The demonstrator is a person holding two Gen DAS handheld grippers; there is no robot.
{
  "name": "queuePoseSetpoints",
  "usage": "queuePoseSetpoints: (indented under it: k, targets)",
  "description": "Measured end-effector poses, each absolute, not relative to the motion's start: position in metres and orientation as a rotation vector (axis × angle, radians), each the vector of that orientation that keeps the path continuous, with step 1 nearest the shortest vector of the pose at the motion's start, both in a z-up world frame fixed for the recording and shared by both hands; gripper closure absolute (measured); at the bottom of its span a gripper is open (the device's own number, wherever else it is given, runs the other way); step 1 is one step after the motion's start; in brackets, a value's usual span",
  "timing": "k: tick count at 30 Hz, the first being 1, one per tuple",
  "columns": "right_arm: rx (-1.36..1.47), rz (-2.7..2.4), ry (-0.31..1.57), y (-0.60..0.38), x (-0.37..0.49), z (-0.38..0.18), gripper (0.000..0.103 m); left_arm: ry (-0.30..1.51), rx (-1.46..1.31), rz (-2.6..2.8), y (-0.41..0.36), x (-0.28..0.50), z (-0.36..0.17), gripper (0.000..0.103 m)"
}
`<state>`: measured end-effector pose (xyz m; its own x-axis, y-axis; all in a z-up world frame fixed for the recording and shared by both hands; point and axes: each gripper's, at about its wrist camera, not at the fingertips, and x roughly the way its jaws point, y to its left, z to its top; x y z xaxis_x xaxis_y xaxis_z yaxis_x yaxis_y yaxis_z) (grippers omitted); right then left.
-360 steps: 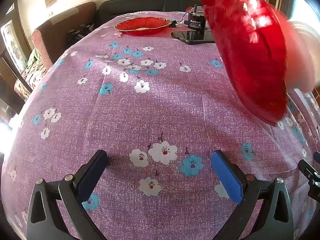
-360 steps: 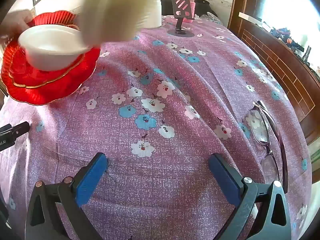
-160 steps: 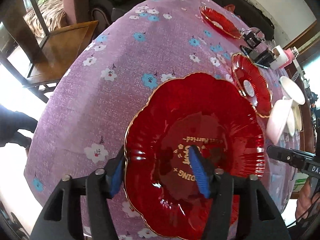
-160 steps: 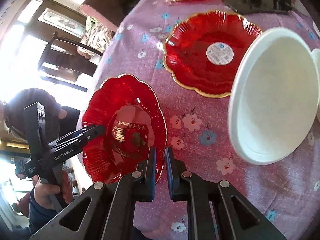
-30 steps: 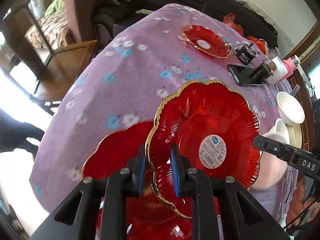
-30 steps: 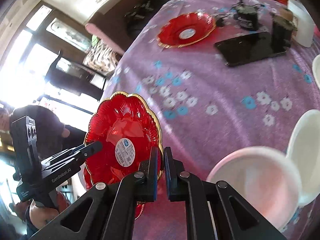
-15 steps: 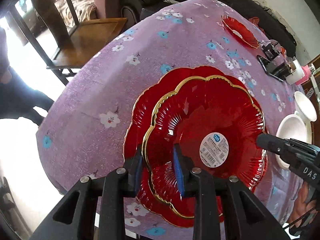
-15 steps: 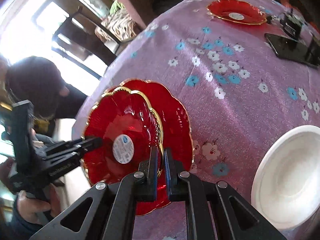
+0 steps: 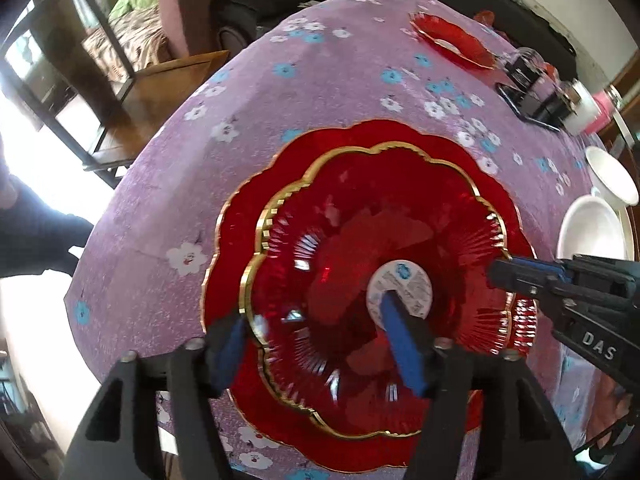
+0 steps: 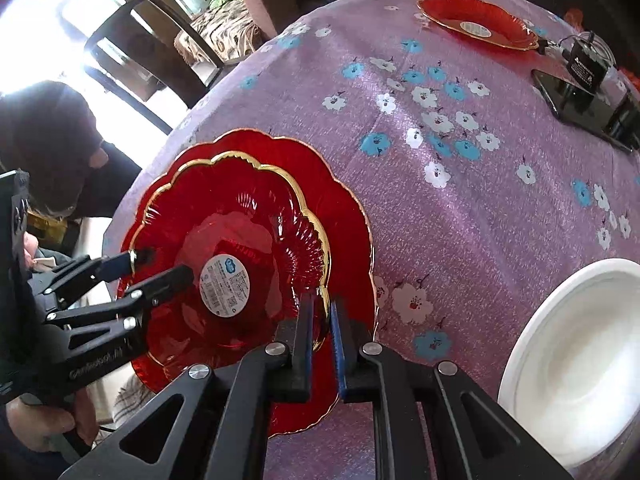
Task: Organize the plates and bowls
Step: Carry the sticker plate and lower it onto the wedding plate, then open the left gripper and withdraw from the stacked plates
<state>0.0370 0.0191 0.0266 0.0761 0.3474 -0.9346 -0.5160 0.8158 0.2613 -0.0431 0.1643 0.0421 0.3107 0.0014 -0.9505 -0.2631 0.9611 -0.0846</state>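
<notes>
Lowered since a second ago, the smaller red plate (image 9: 360,240) now nests on the larger plate (image 9: 452,148); left gripper (image 9: 316,340) is opening around its rim, right gripper (image 10: 320,328) pinches the opposite edge. Beyond both tools, a third plate (image 10: 476,20) and white bowls (image 10: 576,360) wait.

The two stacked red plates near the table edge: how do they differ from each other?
The top plate looks smaller than the bottom plate, whose rim shows all around it. The top plate carries a round white sticker; none shows on the bottom plate. The right gripper pinches the top plate's rim; the bottom plate lies ungripped. Both are red, scalloped and gold-edged.
</notes>
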Motion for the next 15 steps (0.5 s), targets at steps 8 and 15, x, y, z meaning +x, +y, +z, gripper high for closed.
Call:
queuePoseSetpoints:
  k: [8,15]
  targets:
    - [-0.113,0.654,1.365,0.019,0.038,0.029,0.086,1.253,-0.198,0.166,0.157,-0.044,0.048,0.019]
    - [-0.087,0.662,1.326,0.013,0.037,0.042,0.067,1.239,-0.200,0.171,0.160,-0.046,0.056,0.018]
